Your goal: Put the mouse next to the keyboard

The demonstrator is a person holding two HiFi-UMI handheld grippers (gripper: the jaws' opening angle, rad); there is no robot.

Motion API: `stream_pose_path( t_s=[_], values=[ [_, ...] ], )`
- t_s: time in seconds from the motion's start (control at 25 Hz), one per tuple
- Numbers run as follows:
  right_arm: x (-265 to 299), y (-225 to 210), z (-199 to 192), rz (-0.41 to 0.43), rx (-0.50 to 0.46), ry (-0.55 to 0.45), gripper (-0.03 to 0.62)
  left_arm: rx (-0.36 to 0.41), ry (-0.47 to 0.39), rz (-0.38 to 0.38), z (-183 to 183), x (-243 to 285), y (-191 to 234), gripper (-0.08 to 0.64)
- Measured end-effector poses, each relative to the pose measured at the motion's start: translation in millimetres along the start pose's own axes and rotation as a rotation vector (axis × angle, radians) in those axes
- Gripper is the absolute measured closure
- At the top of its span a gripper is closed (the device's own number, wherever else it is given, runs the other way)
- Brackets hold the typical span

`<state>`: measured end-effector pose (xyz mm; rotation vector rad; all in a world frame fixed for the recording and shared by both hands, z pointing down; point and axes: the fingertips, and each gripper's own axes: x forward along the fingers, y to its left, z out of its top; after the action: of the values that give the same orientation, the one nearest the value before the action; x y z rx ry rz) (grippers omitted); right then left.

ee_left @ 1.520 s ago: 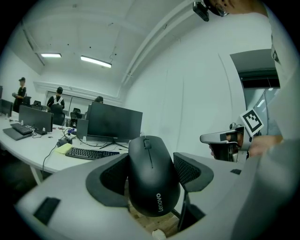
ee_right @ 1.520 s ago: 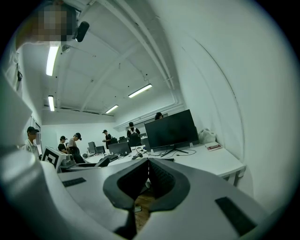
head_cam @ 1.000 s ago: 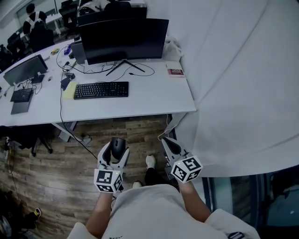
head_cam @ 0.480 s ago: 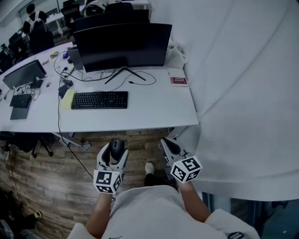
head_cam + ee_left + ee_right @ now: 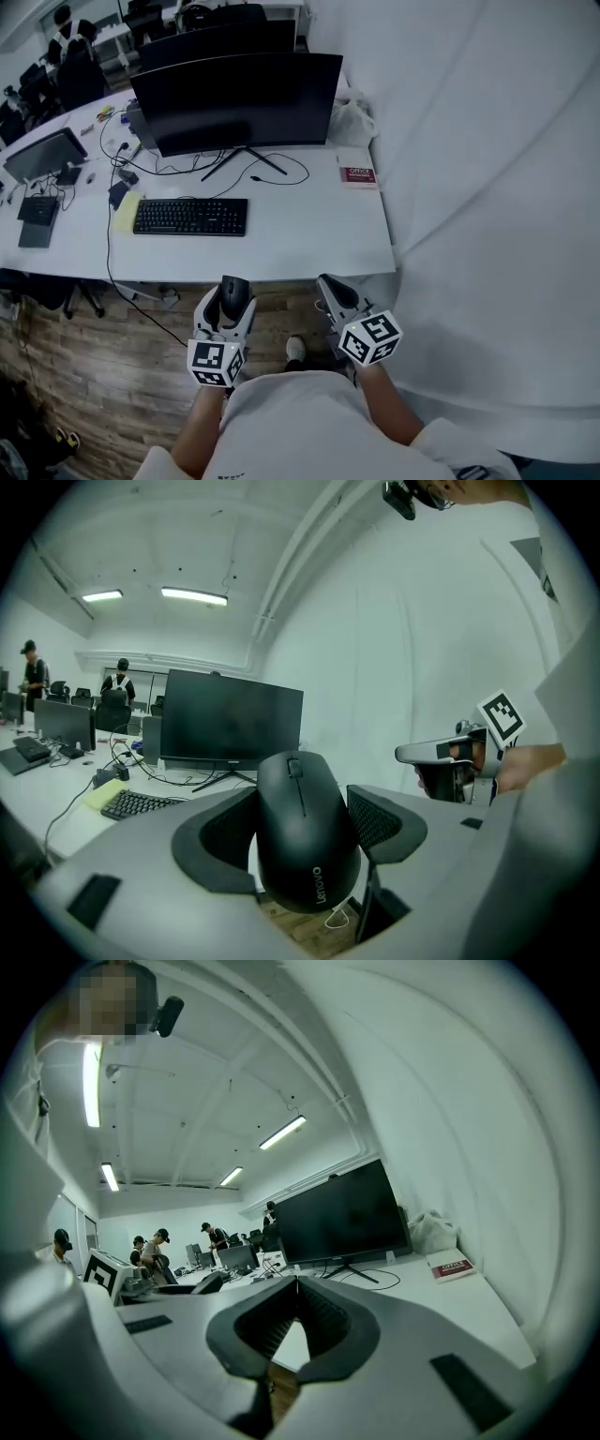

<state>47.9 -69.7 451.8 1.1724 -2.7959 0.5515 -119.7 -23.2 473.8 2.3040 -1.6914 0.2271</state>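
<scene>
Two grippers are held low in front of the person, both on the near side of the keyboard [image 5: 190, 217] and beyond the front edge of the white desk [image 5: 309, 225] it lies on. The left gripper [image 5: 231, 300] is clamped on the black mouse [image 5: 302, 827]. Its dark pads [image 5: 228, 829] press on the mouse's two sides, and the scroll wheel faces up and away from the person. The mouse is in the air, well apart from the keyboard, nearer the person and a little to the right of the keyboard's right end, above the wooden floor [image 5: 112, 347]. The right gripper [image 5: 296, 1288] is farther right of the keyboard, its jaws brought together so the tips meet.

Behind the keyboard stands a wide dark monitor [image 5: 239, 98] on a two-legged foot, with black cables looping between the two. A yellow pad [image 5: 127, 212] lies just beside the keyboard's left end. A red booklet [image 5: 357, 175] lies well to the right of the keyboard and a little behind it, near the desk's right edge. A white sheet [image 5: 487, 187] hangs to the right of that edge.
</scene>
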Motion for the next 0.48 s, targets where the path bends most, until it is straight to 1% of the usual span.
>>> stream_pose_path(
  t_s=[0.32,0.48],
  values=[
    [10.0,-44.6,1.1,0.023,0.01,0.015,0.574,0.016,0.02,0.0,6.2,50.9,-18.8,0.254],
    [8.9,-61.9,1.1,0.029,0.018,0.015,0.574,0.015,0.029,0.003,8.5,67.4,-26.0,0.255]
  ],
)
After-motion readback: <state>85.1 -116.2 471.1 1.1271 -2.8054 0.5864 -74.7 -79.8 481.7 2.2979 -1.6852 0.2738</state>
